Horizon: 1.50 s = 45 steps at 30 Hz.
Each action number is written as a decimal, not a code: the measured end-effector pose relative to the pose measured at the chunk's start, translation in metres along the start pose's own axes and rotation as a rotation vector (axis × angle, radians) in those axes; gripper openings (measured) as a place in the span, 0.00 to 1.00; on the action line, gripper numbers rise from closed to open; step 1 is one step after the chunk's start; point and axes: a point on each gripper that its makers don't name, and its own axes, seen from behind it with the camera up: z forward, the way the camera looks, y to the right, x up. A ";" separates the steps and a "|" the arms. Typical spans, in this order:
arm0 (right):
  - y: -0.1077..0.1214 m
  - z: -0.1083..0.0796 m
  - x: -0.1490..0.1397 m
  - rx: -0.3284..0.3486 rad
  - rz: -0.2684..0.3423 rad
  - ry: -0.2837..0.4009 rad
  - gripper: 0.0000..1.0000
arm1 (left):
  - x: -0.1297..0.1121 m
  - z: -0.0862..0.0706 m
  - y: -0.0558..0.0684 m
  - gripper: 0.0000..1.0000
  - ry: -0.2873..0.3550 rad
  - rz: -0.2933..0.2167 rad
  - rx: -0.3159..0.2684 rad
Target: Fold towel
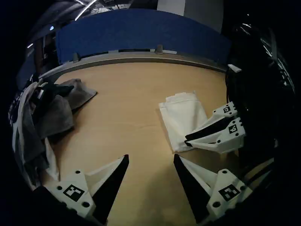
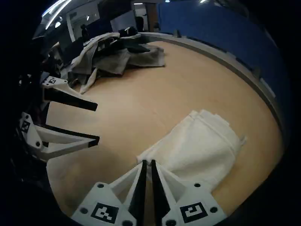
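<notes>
A white towel [image 1: 183, 115] lies folded into a thick oblong on the wooden table [image 1: 128, 101]. In the right gripper view the towel [image 2: 203, 147] tapers to a pointed corner that meets my right gripper [image 2: 148, 162]. Its fingers stand almost together, pinching that corner. From the left gripper view, the right gripper [image 1: 186, 141] sits at the towel's near right edge. My left gripper [image 1: 150, 158] hovers open over bare wood, left of the towel, with nothing between its fingers. It also appears open at the left of the right gripper view, left gripper [image 2: 95, 124].
A heap of grey and dark cloths [image 1: 52, 109] lies at the table's left side, pile [image 2: 113, 56]. A blue partition [image 1: 143, 34] runs along the far edge of the table. Bare wood separates the heap from the towel.
</notes>
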 end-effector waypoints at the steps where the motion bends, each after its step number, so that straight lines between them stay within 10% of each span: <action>1: 0.001 -0.004 0.002 -0.002 0.008 0.010 0.31 | 0.000 0.000 0.000 0.88 0.000 -0.001 0.001; 7: 0.018 -0.030 0.005 -0.043 0.044 0.057 0.88 | 0.002 0.000 0.000 0.88 0.002 -0.006 0.003; 18: 0.060 -0.059 -0.038 -0.146 0.094 0.029 0.92 | 0.003 -0.001 0.006 0.88 0.002 -0.002 0.001; 32: 0.060 -0.057 -0.061 -0.152 0.085 -0.002 0.91 | 0.007 0.000 0.009 0.88 0.010 0.002 0.005; 45: 0.055 -0.047 -0.079 -0.143 0.106 -0.033 0.64 | 0.008 -0.001 0.009 0.88 0.016 -0.008 0.006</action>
